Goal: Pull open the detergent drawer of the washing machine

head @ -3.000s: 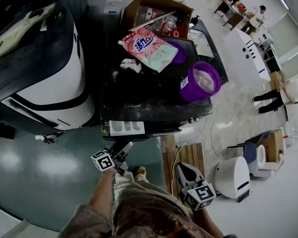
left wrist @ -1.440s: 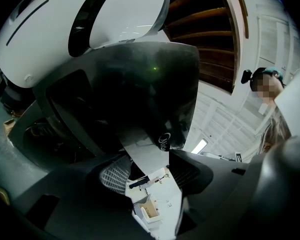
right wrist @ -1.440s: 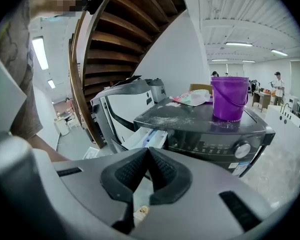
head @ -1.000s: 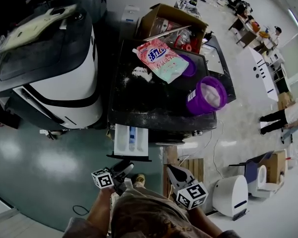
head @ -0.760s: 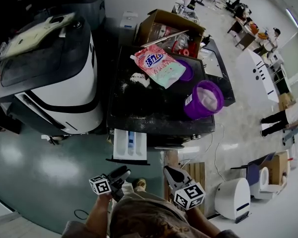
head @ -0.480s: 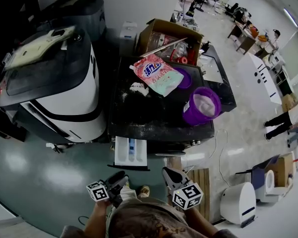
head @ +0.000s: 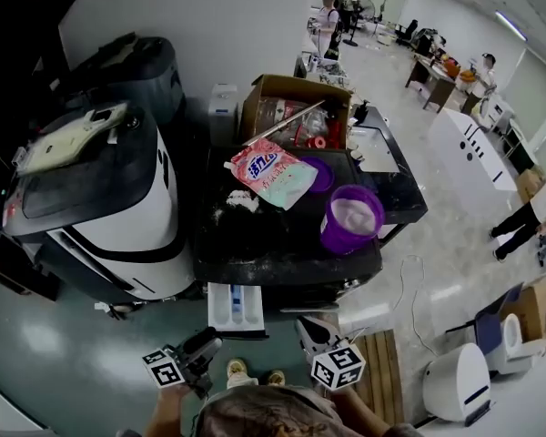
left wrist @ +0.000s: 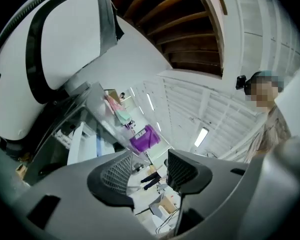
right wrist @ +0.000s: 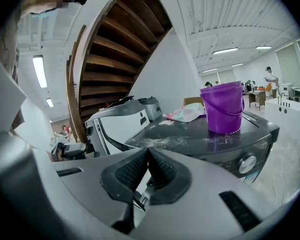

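Note:
The black washing machine (head: 282, 248) stands in the middle of the head view, with its white detergent drawer (head: 234, 306) pulled out of the front at the left. My left gripper (head: 211, 340) hangs just in front of and below the drawer, apart from it; its jaws stand open with nothing between them (left wrist: 150, 171). The drawer (left wrist: 87, 143) shows to the left beyond those jaws. My right gripper (head: 306, 322) is beside the machine's front at the right. Its jaws are shut and hold nothing (right wrist: 147, 153).
On the machine's top stand a purple bucket (head: 350, 218), a pink detergent bag (head: 271, 173), spilled powder and a cardboard box (head: 296, 107). A white-and-black machine (head: 100, 217) stands close at the left, a wooden pallet (head: 382, 385) at the lower right. People stand far off.
The drawer went from barely out to fully out. Since then my left gripper has drawn away from it and risen, and the head view has tilted up.

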A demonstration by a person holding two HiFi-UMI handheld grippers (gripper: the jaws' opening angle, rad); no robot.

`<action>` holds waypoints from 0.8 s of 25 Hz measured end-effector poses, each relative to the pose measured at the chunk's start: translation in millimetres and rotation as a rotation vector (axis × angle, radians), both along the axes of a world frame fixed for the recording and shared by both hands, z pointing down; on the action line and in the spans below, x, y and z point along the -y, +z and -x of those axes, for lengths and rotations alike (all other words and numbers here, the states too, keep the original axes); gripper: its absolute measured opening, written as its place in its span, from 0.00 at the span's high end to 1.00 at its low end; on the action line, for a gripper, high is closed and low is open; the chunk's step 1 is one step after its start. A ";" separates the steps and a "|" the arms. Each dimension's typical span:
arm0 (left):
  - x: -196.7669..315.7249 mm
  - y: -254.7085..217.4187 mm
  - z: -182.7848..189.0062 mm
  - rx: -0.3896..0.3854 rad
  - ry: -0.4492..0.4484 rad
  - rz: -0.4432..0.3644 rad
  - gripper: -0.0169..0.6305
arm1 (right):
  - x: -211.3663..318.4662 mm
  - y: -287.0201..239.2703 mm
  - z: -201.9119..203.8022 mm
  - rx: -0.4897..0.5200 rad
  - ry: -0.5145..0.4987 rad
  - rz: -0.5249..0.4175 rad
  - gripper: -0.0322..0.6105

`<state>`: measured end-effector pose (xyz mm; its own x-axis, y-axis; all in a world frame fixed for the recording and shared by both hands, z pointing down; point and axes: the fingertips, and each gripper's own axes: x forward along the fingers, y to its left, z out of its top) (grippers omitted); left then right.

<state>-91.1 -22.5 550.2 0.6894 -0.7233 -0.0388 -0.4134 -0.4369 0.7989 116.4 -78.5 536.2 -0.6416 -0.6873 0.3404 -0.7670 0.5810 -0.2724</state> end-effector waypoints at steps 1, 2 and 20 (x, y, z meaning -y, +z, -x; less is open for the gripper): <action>5.2 -8.5 1.2 0.001 -0.011 -0.015 0.61 | 1.8 -1.4 -3.7 0.004 0.010 -0.004 0.95; 11.1 -17.0 1.6 0.000 -0.022 -0.029 0.61 | 3.6 -3.1 -7.1 0.008 0.020 -0.008 0.95; 80.6 -87.1 -55.8 0.434 -0.036 -0.300 0.63 | 19.7 -23.7 -45.4 -0.006 0.136 -0.089 0.95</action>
<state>-35.3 -103.1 463.1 0.6628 -0.7479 0.0363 -0.6976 -0.5991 0.3929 161.8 -98.2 512.5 -0.5386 -0.7953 0.2783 -0.8418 0.4932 -0.2196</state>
